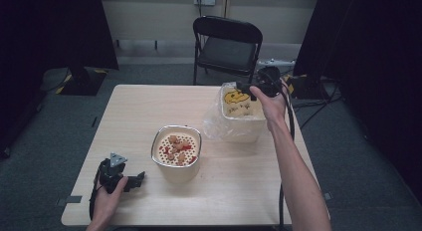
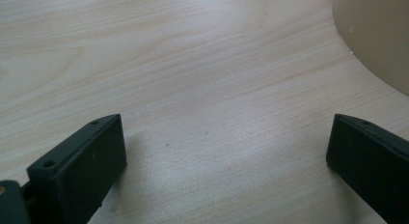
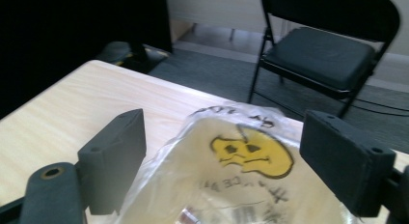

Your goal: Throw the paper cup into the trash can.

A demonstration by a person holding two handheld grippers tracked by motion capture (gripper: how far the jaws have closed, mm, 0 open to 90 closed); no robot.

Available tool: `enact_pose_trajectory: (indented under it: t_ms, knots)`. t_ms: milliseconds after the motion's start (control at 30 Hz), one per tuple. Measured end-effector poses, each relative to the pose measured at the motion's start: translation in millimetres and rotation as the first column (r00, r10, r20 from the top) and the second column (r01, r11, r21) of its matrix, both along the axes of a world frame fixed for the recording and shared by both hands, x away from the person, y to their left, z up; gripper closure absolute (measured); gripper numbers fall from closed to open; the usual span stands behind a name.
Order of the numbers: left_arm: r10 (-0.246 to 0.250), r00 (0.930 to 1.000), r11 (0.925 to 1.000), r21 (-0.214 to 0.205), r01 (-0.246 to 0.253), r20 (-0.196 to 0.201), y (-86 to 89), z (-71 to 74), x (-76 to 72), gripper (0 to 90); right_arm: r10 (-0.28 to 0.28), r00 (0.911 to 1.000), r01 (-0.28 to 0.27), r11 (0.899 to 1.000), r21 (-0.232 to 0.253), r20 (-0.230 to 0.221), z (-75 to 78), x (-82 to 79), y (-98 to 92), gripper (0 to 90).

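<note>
The left tool [image 1: 133, 180] rests low on the worktop [image 1: 239, 181], jaws spread wide and empty, with the bowl [image 1: 176, 150] of pieces just beyond its right jaw. Farther off, the right tool [image 3: 231, 161] hangs wide open over the bag [image 3: 241, 185] lining a tub; a chair [image 1: 228, 44] stands beyond it.

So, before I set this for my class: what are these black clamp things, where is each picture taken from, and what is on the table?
A person holds a hand-held two-jaw tool in each hand; there is no robot. One picture looks down from above. The other two come from cameras riding on each tool, looking along its black jaws. The left gripper rests open on the pale wooden table, holding nothing. The right gripper is open over a cream bin lined with a clear plastic bag bearing a yellow face. Between them sits a steel-rimmed cream bowl with a perforated insert carrying food pieces. A black folding chair stands behind.
</note>
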State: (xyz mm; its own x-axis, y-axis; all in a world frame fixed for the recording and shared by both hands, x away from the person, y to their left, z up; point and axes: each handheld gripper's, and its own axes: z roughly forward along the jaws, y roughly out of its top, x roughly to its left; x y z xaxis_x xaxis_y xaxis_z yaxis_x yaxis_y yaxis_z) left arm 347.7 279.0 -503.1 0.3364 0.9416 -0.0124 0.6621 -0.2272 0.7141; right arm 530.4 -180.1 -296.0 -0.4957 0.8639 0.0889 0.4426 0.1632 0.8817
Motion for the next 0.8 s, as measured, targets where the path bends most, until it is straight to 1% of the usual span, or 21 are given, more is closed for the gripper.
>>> enact_pose_trajectory:
  t_ms: [33, 67, 200, 267, 367, 400, 433, 500, 567, 633, 700, 800]
  knots:
    - [-0.001, 1.0, 1.0, 0.0, 0.001, 0.0, 0.0, 0.0, 0.0, 0.0, 0.016, 0.9999, -0.016, 1.0, 0.006, -0.007, -0.3, -2.2, -2.0, 16.7]
    - [0.0, 1.0, 1.0, 0.0, 0.0, 0.0, 0.0, 0.0, 0.0, 0.0, 0.016, 0.9999, -0.016, 1.0, 0.0, -0.005, -0.4, -5.0, -3.9, 16.7]
    - [0.0, 1.0, 1.0, 0.0, 0.0, -0.001, 0.0, 0.0, 0.0, 0.0, 0.02, 0.9997, -0.02, 1.0, 0.008, 0.011, -1.1, -19.1, -10.9, 16.6]
    - [0.0, 1.0, 1.0, 0.0, 0.0, 0.0, 0.1, 0.0, 0.0, 0.0, 0.036, 0.9992, -0.037, 0.999, 0.034, 0.019, -0.9, -27.8, -14.3, 16.6]
    - [0.0, 1.0, 1.0, 0.0, 0.0, 0.0, 0.0, 0.0, 0.0, 0.0, 0.049, 0.9987, -0.05, 0.999, 0.007, 0.014, -2.3, -40.7, -17.2, 16.6]
    - [0.0, 1.0, 1.0, -0.001, 0.0, 0.0, 0.0, 0.0, 0.0, 0.0, 0.061, 0.9981, -0.061, 0.998, -0.01, 0.011, -3.7, -44.6, -17.6, 16.6]
    - [-0.001, 1.0, 1.0, -0.001, 0.001, 0.0, 0.0, 0.0, 0.0, 0.0, 0.071, 0.9974, -0.071, 0.997, -0.015, 0.008, -5.2, -48.9, -18.4, 16.6]
    - [0.0, 1.0, 1.0, 0.0, 0.0, -0.001, 0.0, 0.1, 0.0, 0.0, 0.094, 0.9955, -0.094, 0.996, 0.004, 0.015, -7.8, -57.8, -21.0, 16.6]
    - [0.0, 1.0, 1.0, 0.0, 0.0, 0.0, 0.0, 0.0, 0.0, 0.0, 0.084, 0.996, -0.084, 0.996, 0.007, 0.032, -9.3, -66.9, -23.3, 16.5]
    - [-0.001, 1.0, 1.0, 0.0, 0.001, -0.001, 0.1, 0.0, 0.0, 0.0, 0.086, 0.9956, -0.087, 0.996, 0.021, 0.037, -11.3, -75.0, -25.9, 16.1]
    - [0.0, 1.0, 1.0, 0.0, 0.0, 0.0, 0.0, 0.0, 0.0, 0.0, 0.096, 0.9945, -0.097, 0.995, 0.015, 0.04, -14.0, -82.9, -28.0, 15.5]
    - [0.0, 1.0, 1.0, 0.0, 0.0, 0.0, 0.0, 0.0, 0.0, 0.0, 0.108, 0.9936, -0.108, 0.994, 0.011, 0.032, -21.0, -94.0, -31.2, 15.2]
